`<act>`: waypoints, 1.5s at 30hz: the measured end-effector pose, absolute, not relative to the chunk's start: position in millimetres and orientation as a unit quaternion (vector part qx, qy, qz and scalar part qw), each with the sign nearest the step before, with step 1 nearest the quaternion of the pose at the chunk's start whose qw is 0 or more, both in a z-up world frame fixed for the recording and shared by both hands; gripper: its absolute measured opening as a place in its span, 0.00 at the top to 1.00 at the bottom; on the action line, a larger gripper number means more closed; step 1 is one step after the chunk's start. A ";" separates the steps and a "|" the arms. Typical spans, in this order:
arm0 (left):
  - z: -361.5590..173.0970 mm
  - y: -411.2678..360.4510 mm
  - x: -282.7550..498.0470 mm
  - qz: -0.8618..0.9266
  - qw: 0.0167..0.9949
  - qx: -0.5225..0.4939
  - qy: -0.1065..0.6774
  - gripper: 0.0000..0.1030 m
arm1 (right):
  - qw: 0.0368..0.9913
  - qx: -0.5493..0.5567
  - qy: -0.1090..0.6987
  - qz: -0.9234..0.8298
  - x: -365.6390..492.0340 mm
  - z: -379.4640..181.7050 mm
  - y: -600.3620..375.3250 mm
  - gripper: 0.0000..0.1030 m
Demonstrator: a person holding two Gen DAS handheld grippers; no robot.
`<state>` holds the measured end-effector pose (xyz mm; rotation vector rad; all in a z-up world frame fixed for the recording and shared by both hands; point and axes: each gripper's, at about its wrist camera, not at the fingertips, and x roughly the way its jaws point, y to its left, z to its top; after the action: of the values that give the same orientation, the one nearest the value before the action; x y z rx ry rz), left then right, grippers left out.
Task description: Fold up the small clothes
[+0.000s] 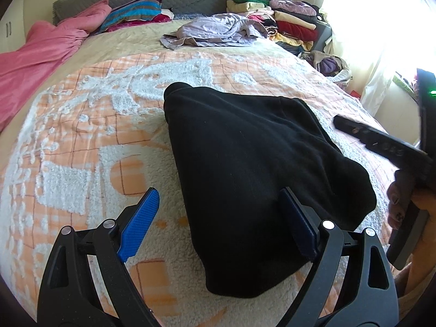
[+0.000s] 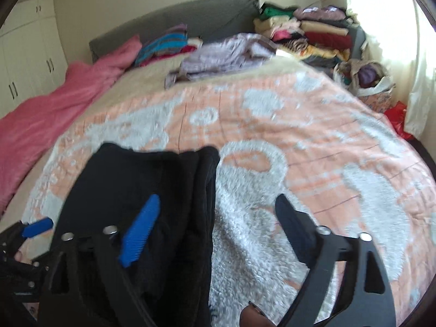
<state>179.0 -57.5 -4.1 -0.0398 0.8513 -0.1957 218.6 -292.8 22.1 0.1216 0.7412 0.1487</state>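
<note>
Left wrist: black garment (image 1: 253,169) mid-bedspread (image 1: 81,125).

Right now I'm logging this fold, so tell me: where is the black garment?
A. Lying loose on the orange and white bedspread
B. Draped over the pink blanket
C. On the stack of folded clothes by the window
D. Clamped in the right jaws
A: the black garment lies on the bedspread, with both pairs of jaws spread and gripping nothing.

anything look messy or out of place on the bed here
Yes: a lilac garment lies crumpled and unfolded near the headboard, unlike the neat stacks beside it. The black garment in front lies folded on the bedspread.
</note>
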 end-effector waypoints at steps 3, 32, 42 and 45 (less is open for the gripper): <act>-1.4 -54.6 173.2 -0.097 0.907 -0.023 0.410 0.21 | 0.937 0.072 0.333 0.071 201.6 35.8 -298.4 0.09; 14.3 -24.7 59.5 -0.131 0.927 -0.024 0.352 0.09 | 0.954 0.062 0.284 0.071 19.1 31.0 -273.1 0.04; -7.9 -19.8 46.8 -0.130 0.921 -0.039 0.366 0.09 | 0.947 0.060 0.309 0.054 6.0 7.4 -272.7 0.04; -9.6 -18.6 46.5 -0.127 0.921 -0.039 0.365 0.09 | 0.947 0.058 0.311 0.055 7.1 5.6 -271.8 0.04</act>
<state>46.5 -18.6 -9.6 -0.0808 0.7506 -0.2616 7.1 -271.8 5.6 0.1189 0.6324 0.1120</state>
